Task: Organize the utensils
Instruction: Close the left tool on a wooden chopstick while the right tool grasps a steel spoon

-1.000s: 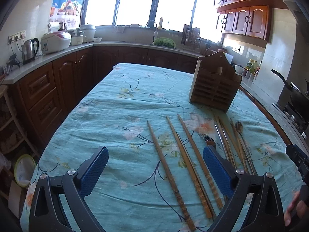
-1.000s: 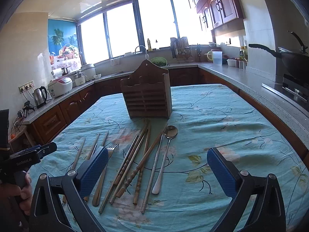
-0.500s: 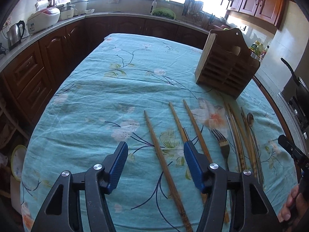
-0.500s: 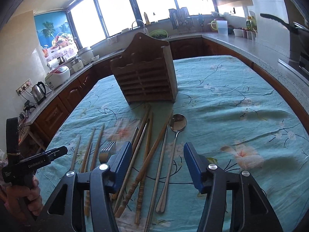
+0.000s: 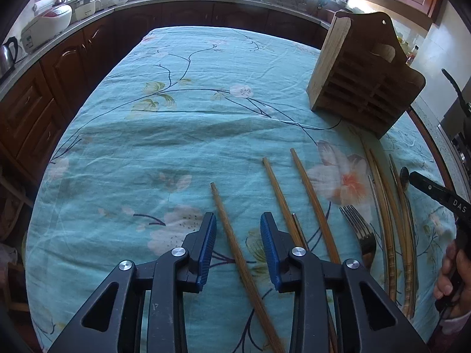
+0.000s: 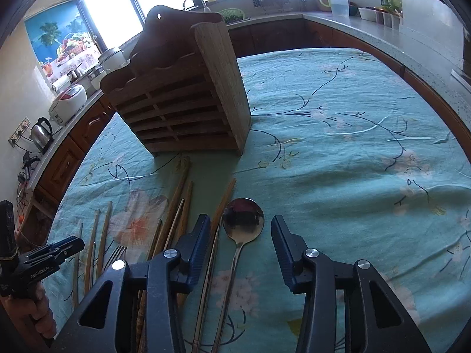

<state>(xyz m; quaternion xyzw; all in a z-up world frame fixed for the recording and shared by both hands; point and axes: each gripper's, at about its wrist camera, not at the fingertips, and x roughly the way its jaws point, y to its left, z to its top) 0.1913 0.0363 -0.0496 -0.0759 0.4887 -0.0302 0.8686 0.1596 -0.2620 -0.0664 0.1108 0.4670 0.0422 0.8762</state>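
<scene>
Between left tongs (image 5: 238, 247), chopstick (image 5: 235, 241) lengthwise

Both point steeply down; left gripper (image 5: 238, 247) and right gripper (image 6: 241, 247) are closing, pads at nine and three o'clock

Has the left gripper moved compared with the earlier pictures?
Yes. The left gripper has come forward and lower toward the leftmost chopstick, which now lies between its closing jaws; before, the pads stood wide, either side of three chopsticks.

Wooden chopsticks (image 5: 241, 253), steel fork (image 5: 357, 229) and spoon (image 6: 240, 232) lie flat before upright slatted wooden holder (image 6: 188, 103).
</scene>
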